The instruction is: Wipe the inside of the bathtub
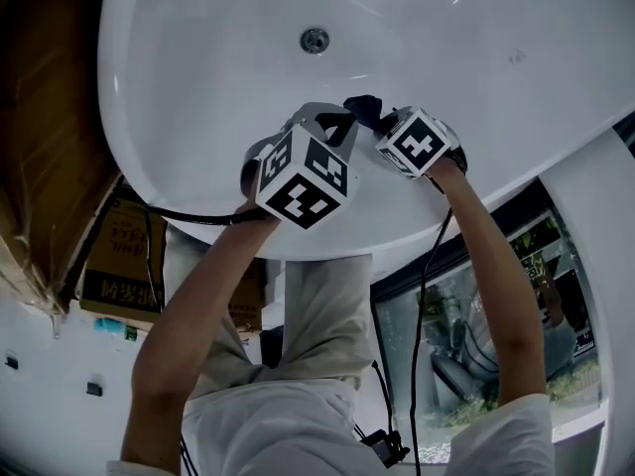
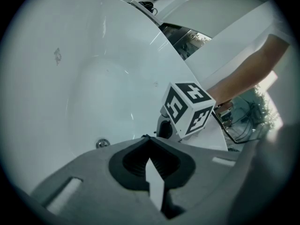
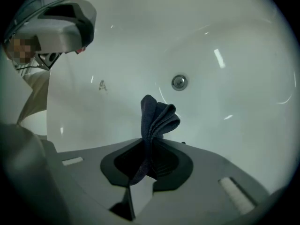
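The white bathtub [image 1: 198, 67] fills the upper head view, its basin open below both tools, and the drain [image 1: 315, 40] sits on the floor beyond them. Both grippers hang over the tub's near wall, on the person's side of the drain.

The left gripper [image 1: 332, 125] is just left of its partner. Its jaws are pressed together with nothing between them, so it is idle.

The right gripper [image 3: 149, 149] has its jaws clamped on a dark blue cloth [image 3: 157, 118]. The cloth's folded free end stands out ahead of the jaws, and its long axis runs along the gripper's own line toward the drain [image 3: 178, 82], which lies just beyond and slightly right of the cloth's tip.

I cannot tell whether the cloth touches the enamel. It looks to be held just off it.

Wiping seems barely started, judging from this. The coming stroke turns on pushing the right gripper forward and down until the cloth's end flattens on the wall short of the drain.
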`<action>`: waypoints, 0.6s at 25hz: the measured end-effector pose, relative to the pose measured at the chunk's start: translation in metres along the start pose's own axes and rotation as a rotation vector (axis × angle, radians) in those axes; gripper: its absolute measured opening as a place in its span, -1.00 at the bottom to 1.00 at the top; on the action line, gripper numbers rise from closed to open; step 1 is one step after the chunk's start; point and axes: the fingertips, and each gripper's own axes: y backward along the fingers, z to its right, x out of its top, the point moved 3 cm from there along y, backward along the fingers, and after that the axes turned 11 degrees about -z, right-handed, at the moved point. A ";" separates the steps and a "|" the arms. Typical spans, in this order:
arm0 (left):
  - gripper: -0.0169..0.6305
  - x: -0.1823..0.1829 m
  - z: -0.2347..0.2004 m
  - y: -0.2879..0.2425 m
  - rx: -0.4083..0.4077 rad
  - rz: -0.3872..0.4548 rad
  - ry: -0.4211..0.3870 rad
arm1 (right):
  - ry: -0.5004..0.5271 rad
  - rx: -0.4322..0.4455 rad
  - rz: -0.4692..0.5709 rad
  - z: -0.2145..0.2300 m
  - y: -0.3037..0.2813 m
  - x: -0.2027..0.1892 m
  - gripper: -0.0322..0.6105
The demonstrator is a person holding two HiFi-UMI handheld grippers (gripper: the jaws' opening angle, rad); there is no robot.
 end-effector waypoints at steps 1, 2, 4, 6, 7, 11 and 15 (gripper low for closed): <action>-0.94 0.000 0.000 0.000 0.001 -0.001 0.000 | 0.001 -0.022 0.015 0.005 0.005 0.005 -0.74; -0.94 0.000 -0.001 0.000 0.001 -0.001 0.000 | 0.001 -0.044 0.030 0.010 0.010 0.009 -0.74; -0.94 -0.001 0.000 -0.001 0.001 -0.002 0.000 | -0.001 -0.093 0.056 0.022 0.019 0.014 -0.74; -0.95 -0.002 0.000 -0.002 0.000 -0.004 -0.002 | -0.006 -0.137 0.071 0.038 0.028 0.017 -0.74; -0.94 -0.002 -0.001 -0.002 0.000 -0.004 -0.003 | -0.012 -0.153 0.077 0.046 0.033 0.018 -0.74; -0.94 -0.001 -0.001 -0.003 0.000 -0.005 -0.002 | -0.020 -0.201 0.087 0.076 0.056 0.021 -0.74; -0.94 0.001 -0.001 -0.005 0.002 -0.007 -0.001 | -0.009 -0.259 0.078 0.109 0.078 0.021 -0.74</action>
